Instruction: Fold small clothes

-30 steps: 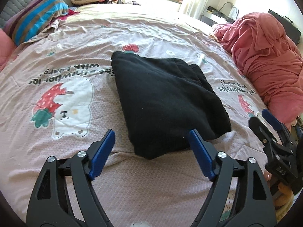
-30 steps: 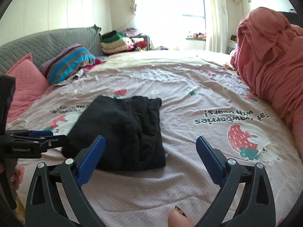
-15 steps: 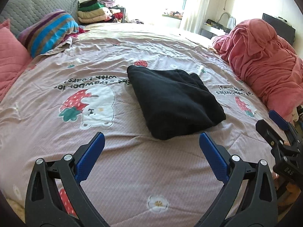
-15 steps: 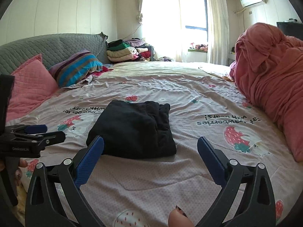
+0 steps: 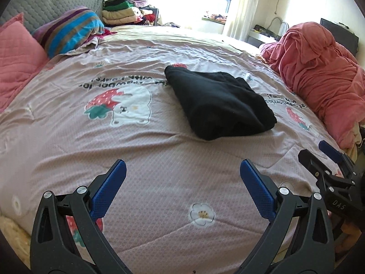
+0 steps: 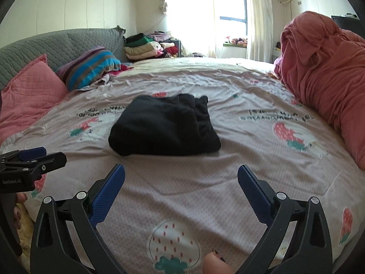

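Observation:
A folded black garment [image 5: 219, 105] lies in the middle of the bed, also seen in the right wrist view as the black garment [image 6: 164, 125]. My left gripper [image 5: 182, 178] hangs open above bare bedspread, well short of the garment, nothing between its blue pads. My right gripper [image 6: 181, 182] is open too, likewise nearer than the garment and empty. Each gripper shows in the other's view: the right gripper [image 5: 328, 159] at the right edge, the left gripper [image 6: 34, 157] at the left edge.
The pink bedspread [image 5: 159, 171] has strawberry and bear prints. A heaped red blanket [image 5: 319, 68] lies along the right side. A pink pillow [image 5: 16, 54] and a striped pillow [image 5: 70, 29] sit at the left, with stacked clothes [image 5: 123, 11] behind. A fingertip [image 6: 214, 262] shows at the bottom.
Both grippers have drawn back from the black garment, which now lies farther off and smaller in both views. The left jaws have widened a little. The garment has not moved.

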